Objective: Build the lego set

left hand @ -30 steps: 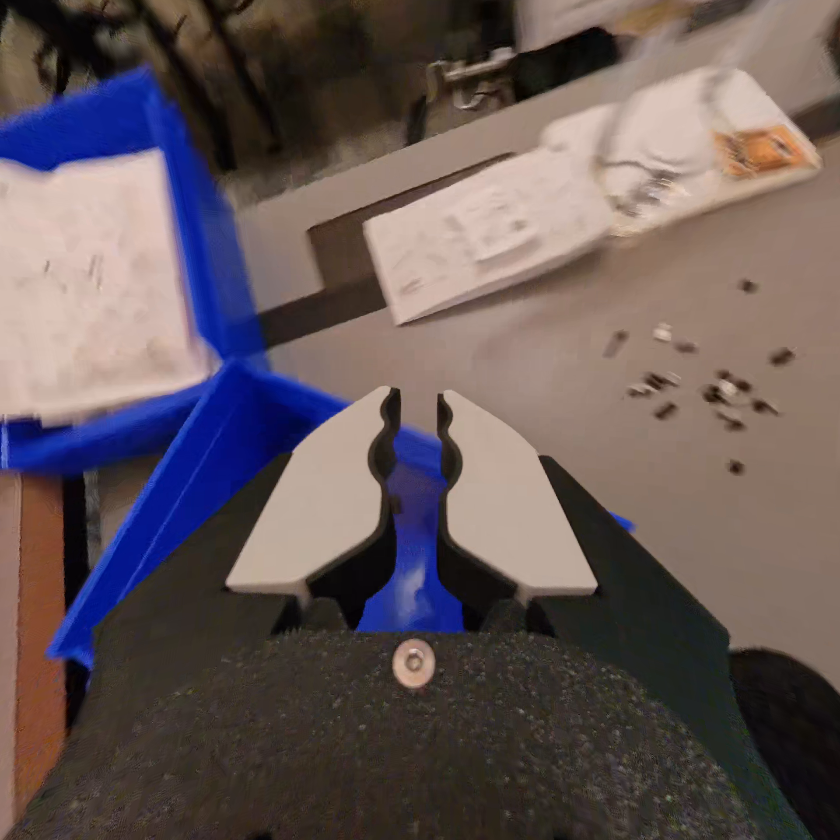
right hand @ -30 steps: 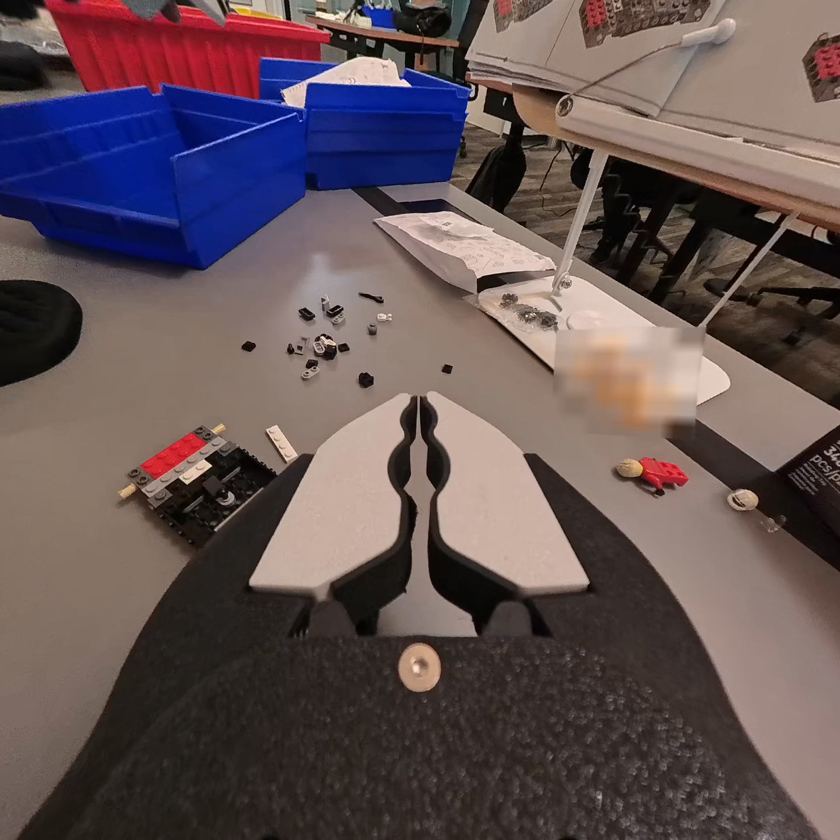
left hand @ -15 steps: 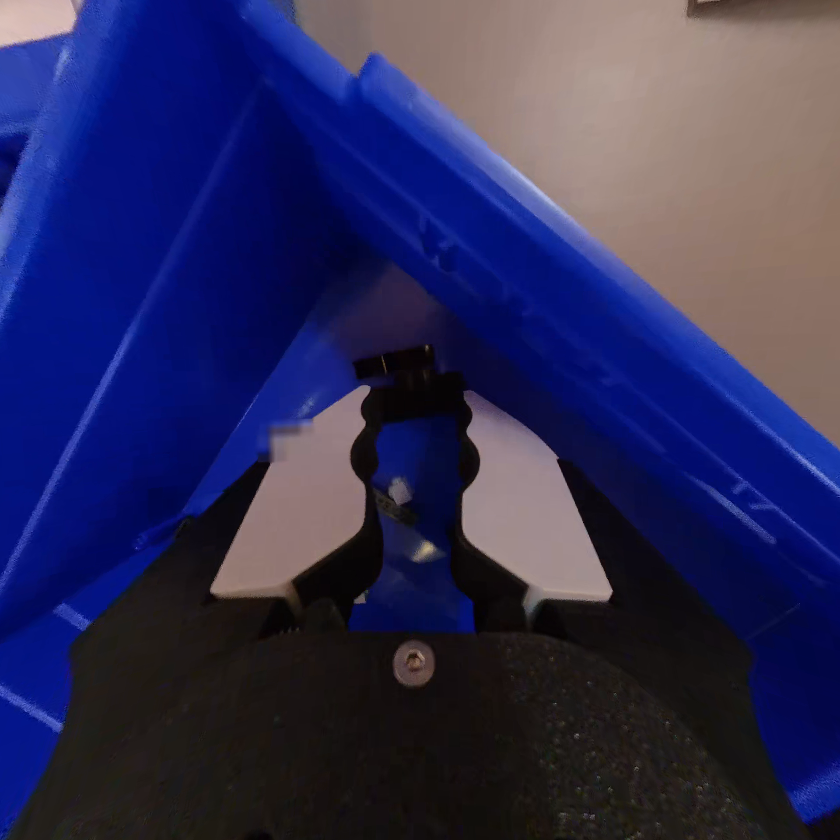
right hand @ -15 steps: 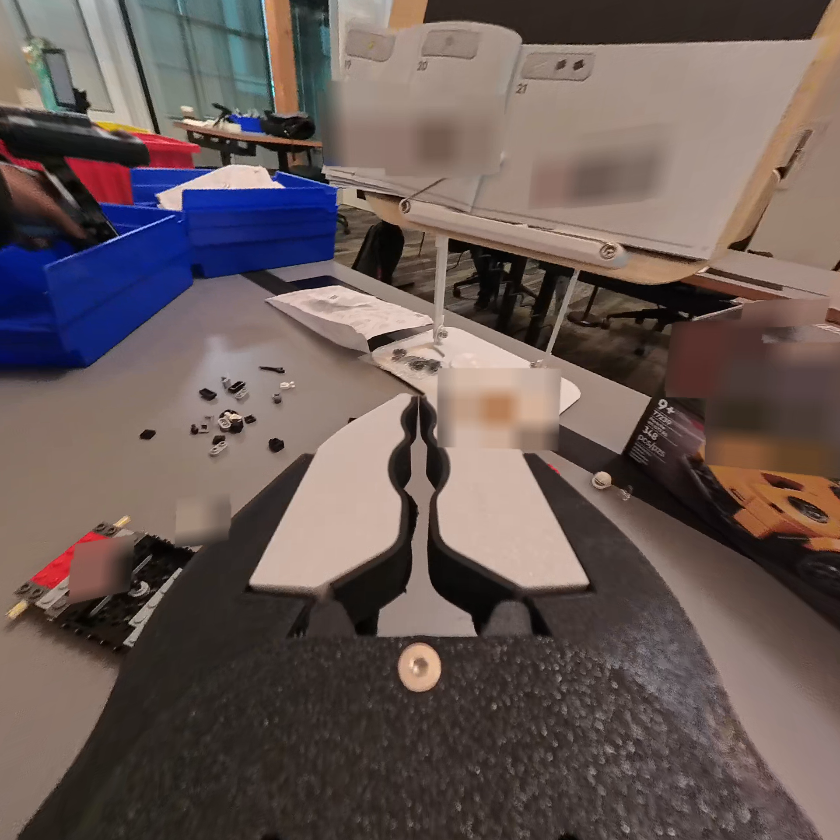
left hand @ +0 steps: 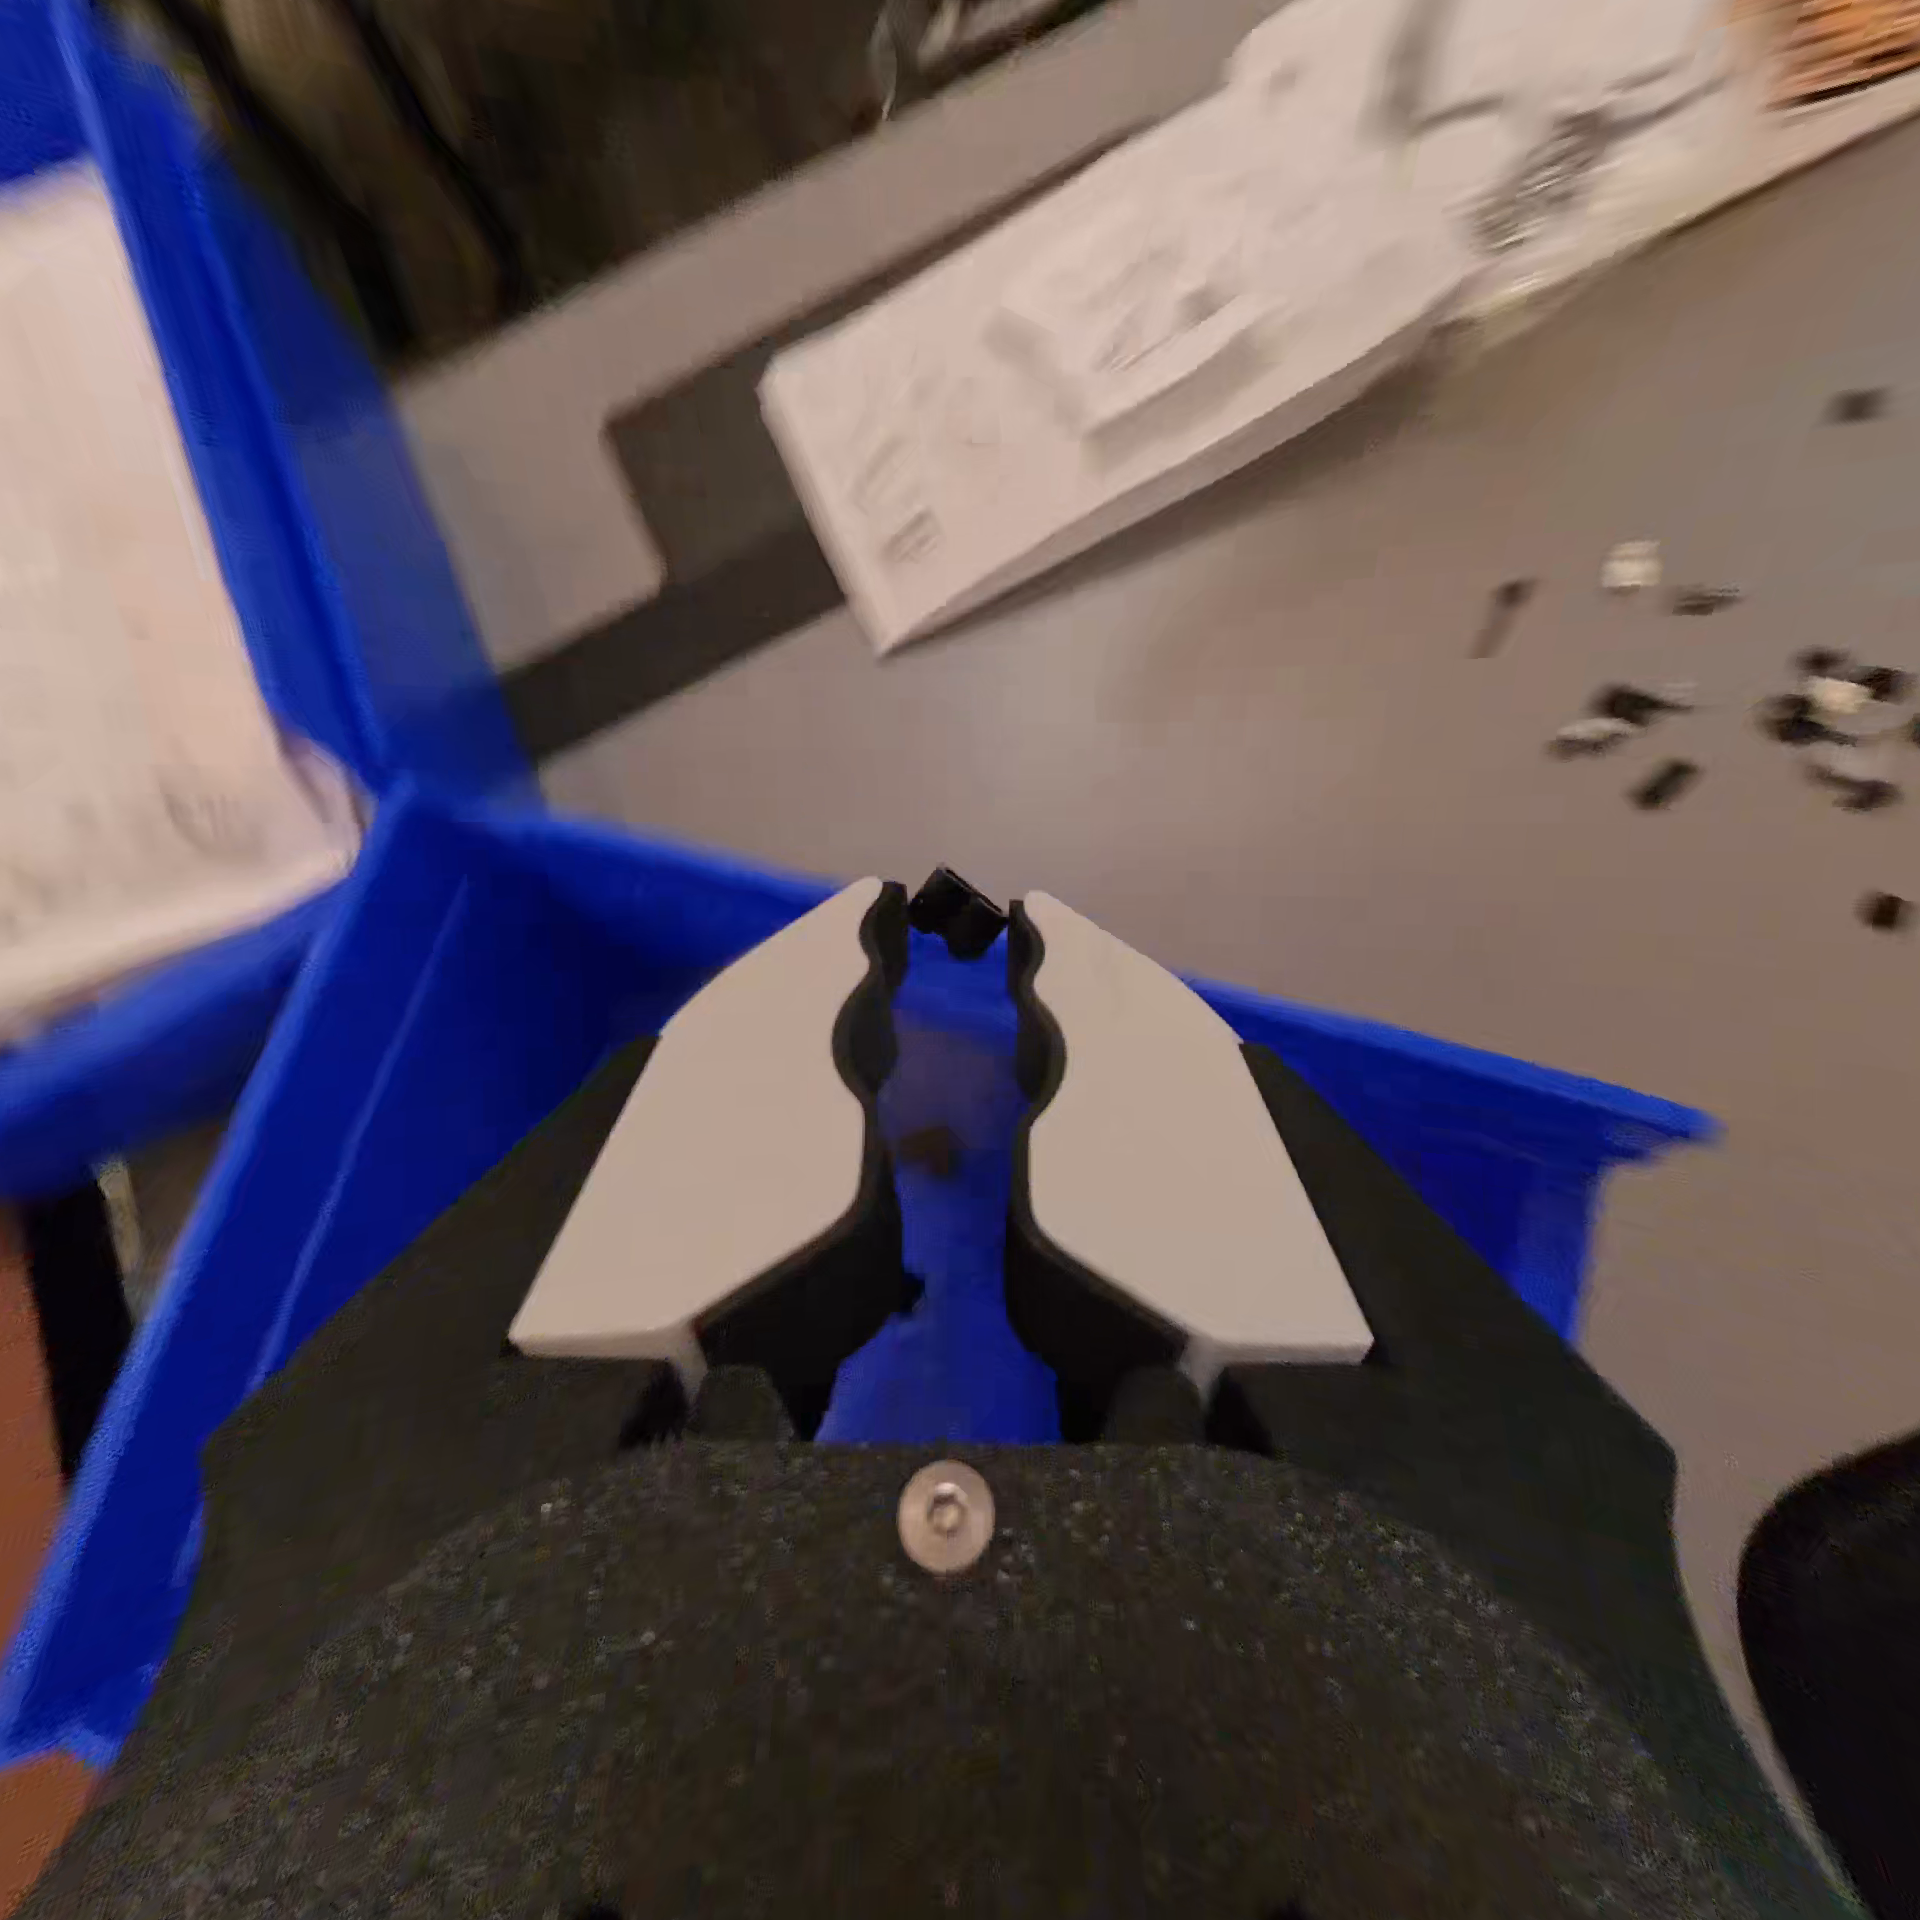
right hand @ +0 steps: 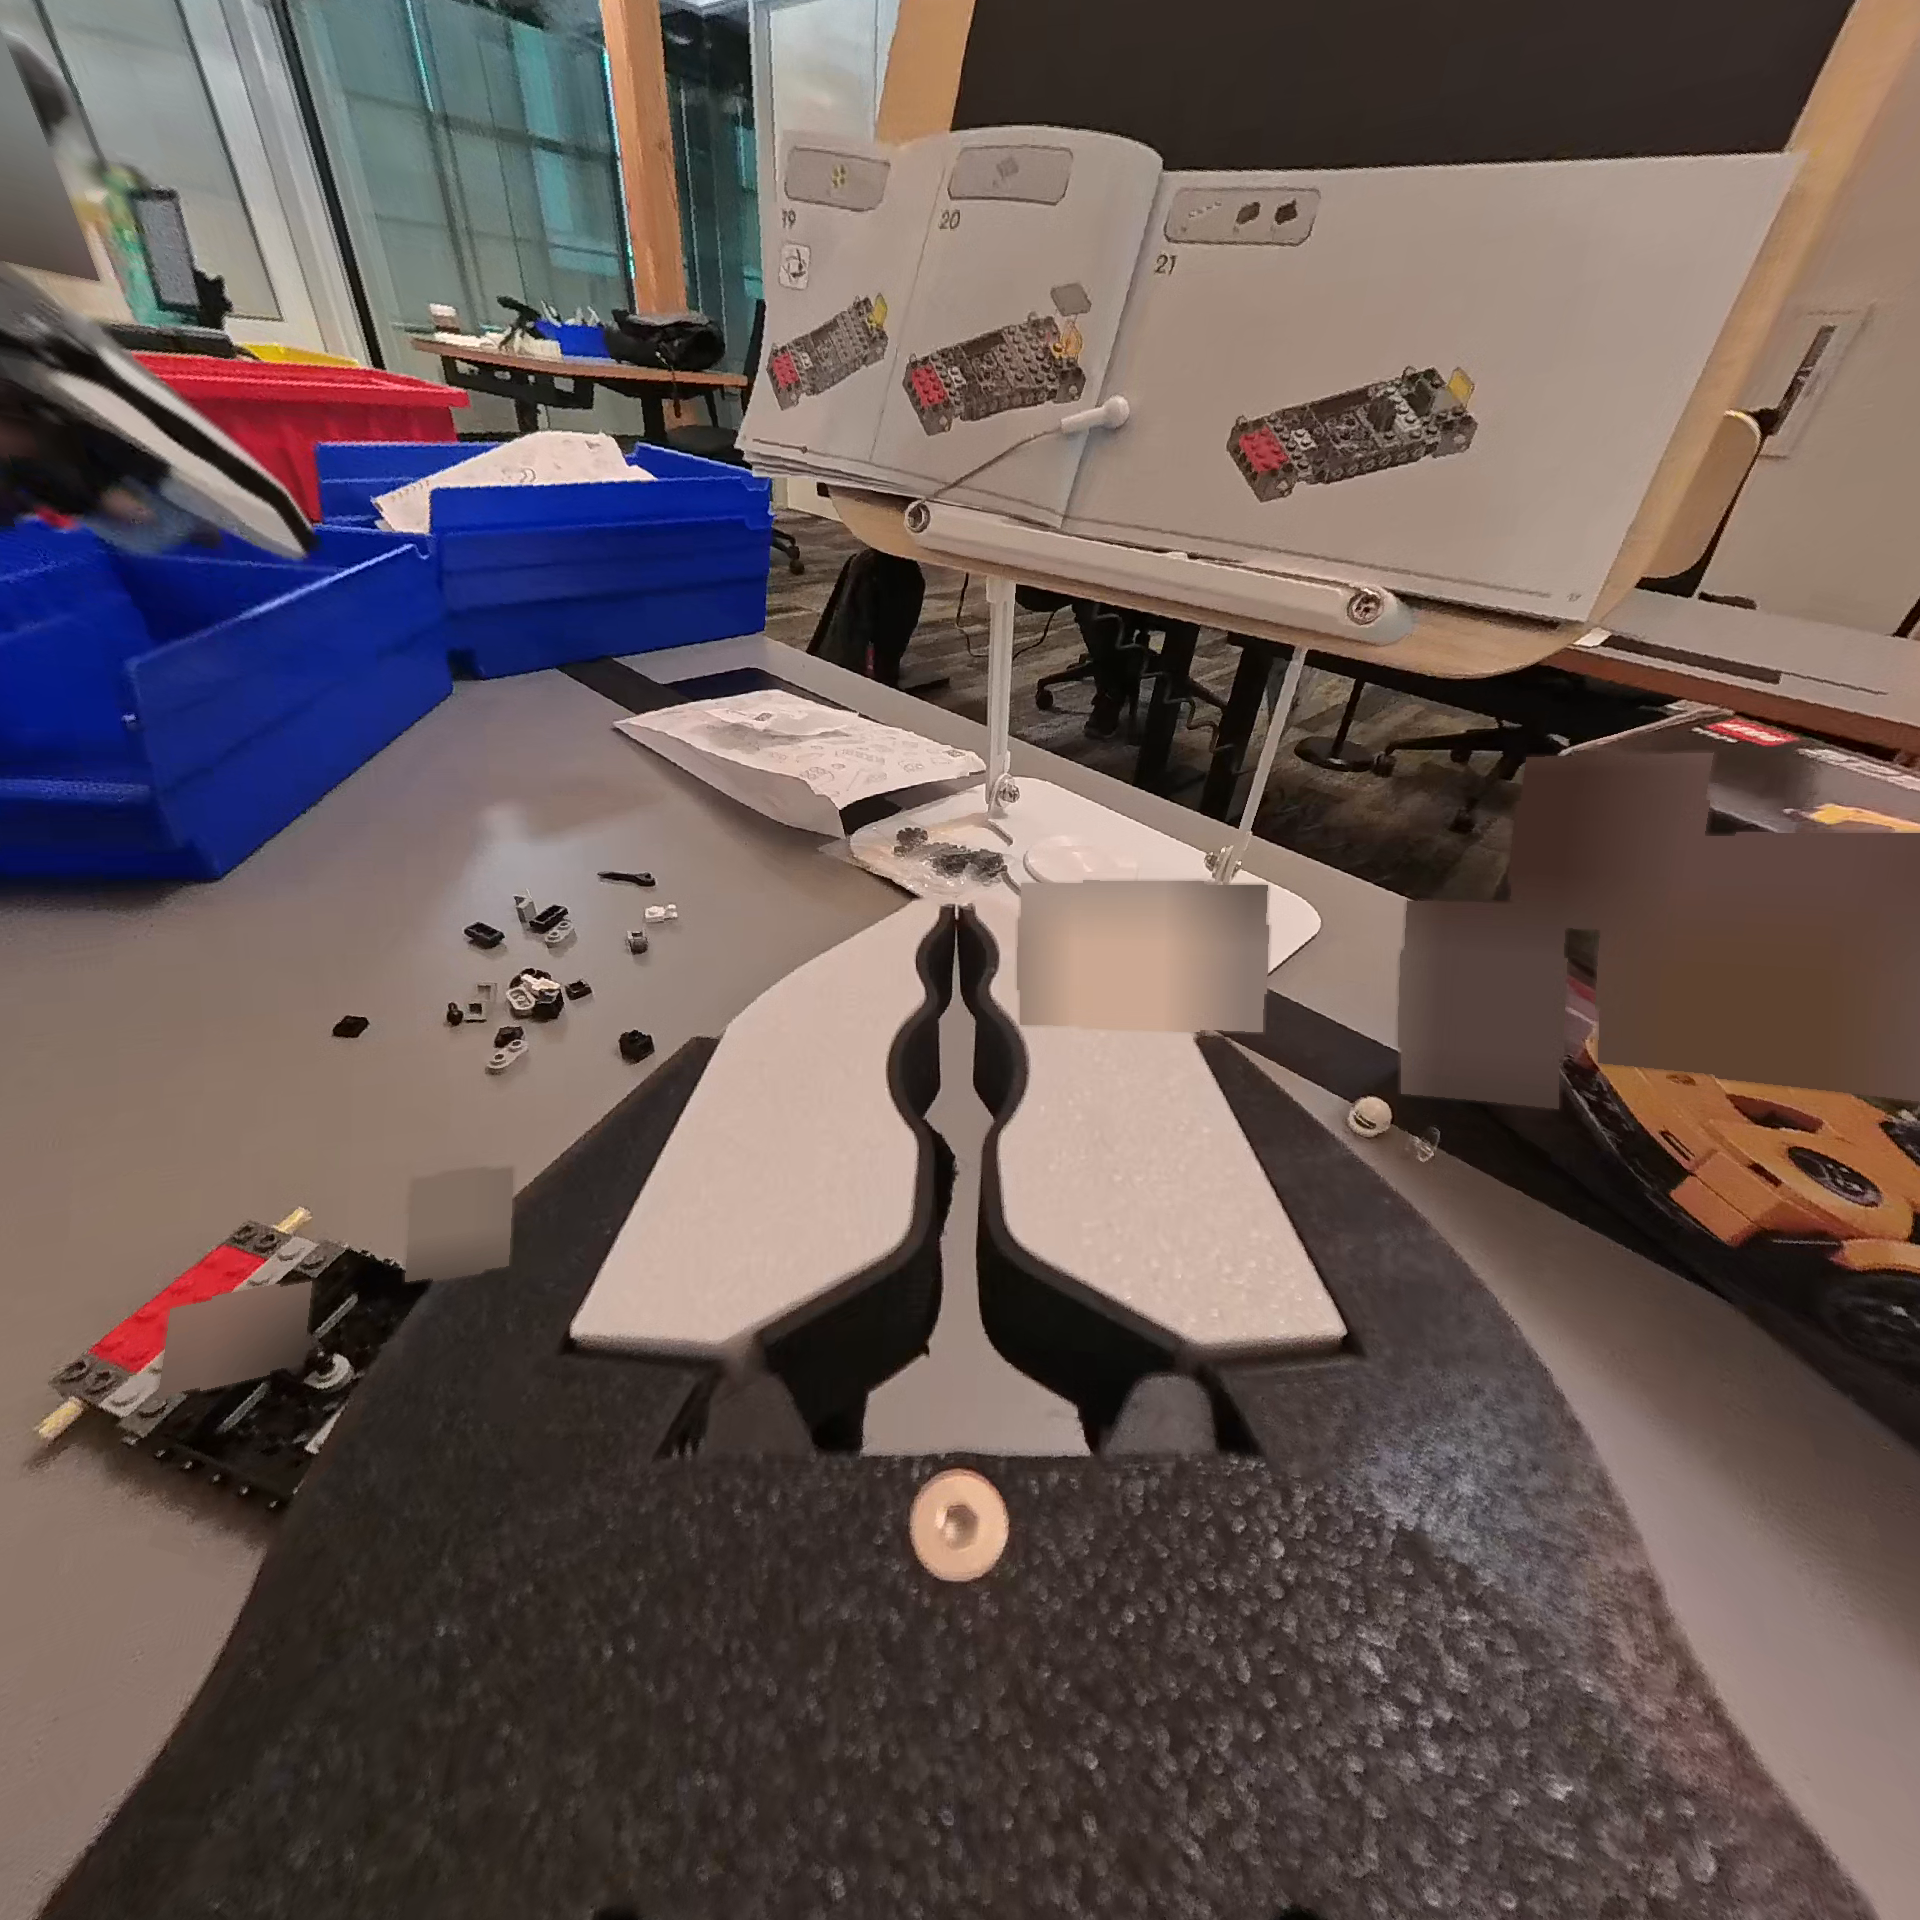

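Observation:
My left gripper (left hand: 954,914) is shut on a small black lego piece (left hand: 954,920) held at its fingertips, above a blue bin (left hand: 416,997). In the right wrist view that gripper (right hand: 187,457) shows far left over the blue bins (right hand: 281,665). My right gripper (right hand: 954,920) is shut and empty, low over the grey table. The partly built black, grey and red lego base (right hand: 218,1351) lies on the table to its left. Several small loose black and grey pieces (right hand: 530,977) lie ahead of it; they also show in the left wrist view (left hand: 1725,717).
An open instruction booklet (right hand: 1247,343) rests on a stand at the back. A white paper bag (right hand: 800,758) and a clear bag of parts (right hand: 935,852) lie near its foot. The lego box (right hand: 1766,1143) is on the right. A red bin (right hand: 301,416) stands behind. About 45 centimeters separates my left fingertips from my right.
My left gripper has come up out of the blue bin with a black piece held in its tips. My right gripper has tilted up slightly and stays shut.

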Available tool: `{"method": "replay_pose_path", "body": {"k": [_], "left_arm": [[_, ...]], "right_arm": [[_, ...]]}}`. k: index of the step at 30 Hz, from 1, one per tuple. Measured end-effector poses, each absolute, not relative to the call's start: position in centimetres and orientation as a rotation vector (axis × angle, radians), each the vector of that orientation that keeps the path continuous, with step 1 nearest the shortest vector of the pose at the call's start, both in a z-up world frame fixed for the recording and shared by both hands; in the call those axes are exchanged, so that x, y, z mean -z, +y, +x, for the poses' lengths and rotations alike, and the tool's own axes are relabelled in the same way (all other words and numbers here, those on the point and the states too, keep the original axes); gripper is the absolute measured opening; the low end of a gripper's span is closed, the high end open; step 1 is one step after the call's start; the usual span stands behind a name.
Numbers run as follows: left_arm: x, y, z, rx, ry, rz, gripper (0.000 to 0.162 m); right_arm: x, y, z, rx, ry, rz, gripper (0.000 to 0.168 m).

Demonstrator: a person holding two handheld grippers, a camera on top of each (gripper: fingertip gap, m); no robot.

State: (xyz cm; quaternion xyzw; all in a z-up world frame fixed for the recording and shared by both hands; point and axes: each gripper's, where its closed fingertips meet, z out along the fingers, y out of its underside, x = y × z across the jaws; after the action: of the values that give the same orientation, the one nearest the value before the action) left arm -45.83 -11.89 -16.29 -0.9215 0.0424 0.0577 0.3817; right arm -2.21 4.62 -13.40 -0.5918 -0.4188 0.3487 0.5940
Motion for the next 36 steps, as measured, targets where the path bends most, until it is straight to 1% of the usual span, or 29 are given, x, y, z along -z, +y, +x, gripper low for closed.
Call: {"method": "replay_pose_path", "body": {"k": [2, 4, 7, 10, 13, 17, 22, 28, 36], "left_arm": [[13.4, -11.8, -40.6, -0.177, 0.351, -2.220, 0.019], [11.7, -12.0, -35.1, -0.211, 0.568, -2.105, 0.018], [10.5, -11.8, -28.3, -0.211, 0.795, -1.975, 0.018], [11.0, -11.2, -23.5, -0.154, 0.931, -1.929, 0.018], [12.3, -10.0, -20.0, -0.114, 1.039, -1.916, 0.018], [14.7, -8.4, -16.1, -0.034, 1.155, -1.916, 0.018], [19.4, -7.7, -12.4, 0.118, 1.334, -2.010, 0.018], [24.3, -6.4, -10.9, 0.198, 1.512, -2.093, 0.018], [27.4, -5.4, -9.9, 0.301, 1.779, -2.146, 0.018]], "right_arm": [[13.4, 4.6, -2.3, -0.811, -0.974, -1.375, 0.000], [13.5, 4.5, -2.4, -0.811, -0.977, -1.375, 0.000], [13.1, 4.4, -2.3, -0.803, -0.969, -1.367, 0.000], [12.4, 5.5, -1.3, -0.728, -0.893, -1.382, 0.000], [11.7, 8.2, 1.4, -0.617, -0.704, -1.437, 0.000], [12.0, 10.9, 4.4, -0.594, -0.533, -1.506, 0.000], [13.2, 12.1, 7.3, -0.535, -0.454, -1.569, 0.000], [14.1, 11.5, 9.9, -0.498, -0.443, -1.594, 0.000], [14.0, 11.4, 11.2, -0.461, -0.435, -1.593, 0.000]]}}
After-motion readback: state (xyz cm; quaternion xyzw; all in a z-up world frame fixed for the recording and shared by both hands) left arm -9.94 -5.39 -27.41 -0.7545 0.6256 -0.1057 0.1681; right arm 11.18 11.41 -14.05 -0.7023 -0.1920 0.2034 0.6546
